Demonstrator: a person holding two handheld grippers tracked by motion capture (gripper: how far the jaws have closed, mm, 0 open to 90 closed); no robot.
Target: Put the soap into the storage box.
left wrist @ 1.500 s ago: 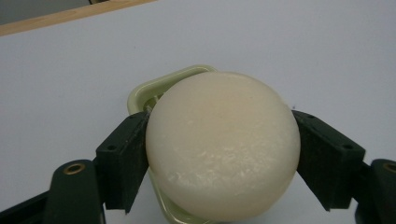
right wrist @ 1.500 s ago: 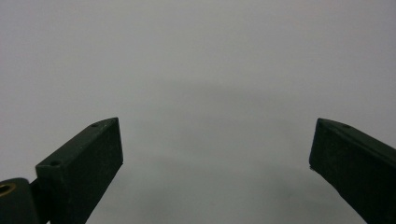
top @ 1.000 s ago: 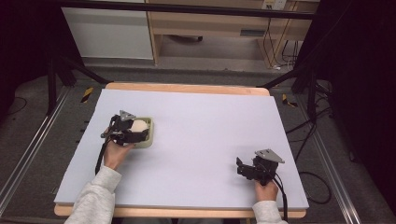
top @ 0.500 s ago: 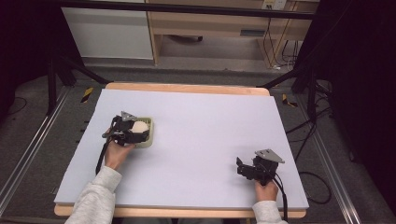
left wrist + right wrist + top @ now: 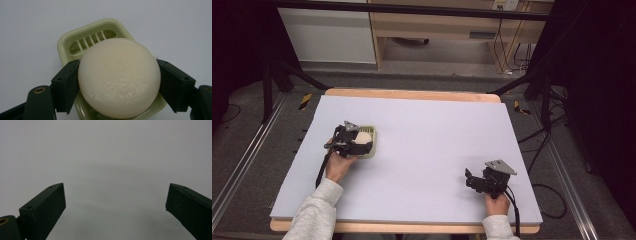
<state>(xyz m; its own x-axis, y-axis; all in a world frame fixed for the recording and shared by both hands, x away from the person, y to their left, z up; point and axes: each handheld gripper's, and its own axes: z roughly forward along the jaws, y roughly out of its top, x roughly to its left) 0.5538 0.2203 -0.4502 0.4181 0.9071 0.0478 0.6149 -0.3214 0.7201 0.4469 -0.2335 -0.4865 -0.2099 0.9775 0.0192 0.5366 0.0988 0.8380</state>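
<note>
A round cream bar of soap [image 5: 119, 77] sits between the two black jaws of my left gripper [image 5: 119, 86], which press on its sides. Under it lies a pale green slatted soap dish [image 5: 85, 40]. In the high view the left gripper [image 5: 354, 141] is over the soap dish [image 5: 371, 148] at the table's left, with the soap [image 5: 362, 136] just showing. My right gripper [image 5: 470, 180] rests low at the front right, and in its own view the right gripper [image 5: 115, 206] has jaws wide apart over bare table.
The lavender table top [image 5: 432, 135] has a wooden edge [image 5: 412, 94] at the back. Black frame posts and cables [image 5: 542, 150] stand at both sides, and a cable trails from each gripper.
</note>
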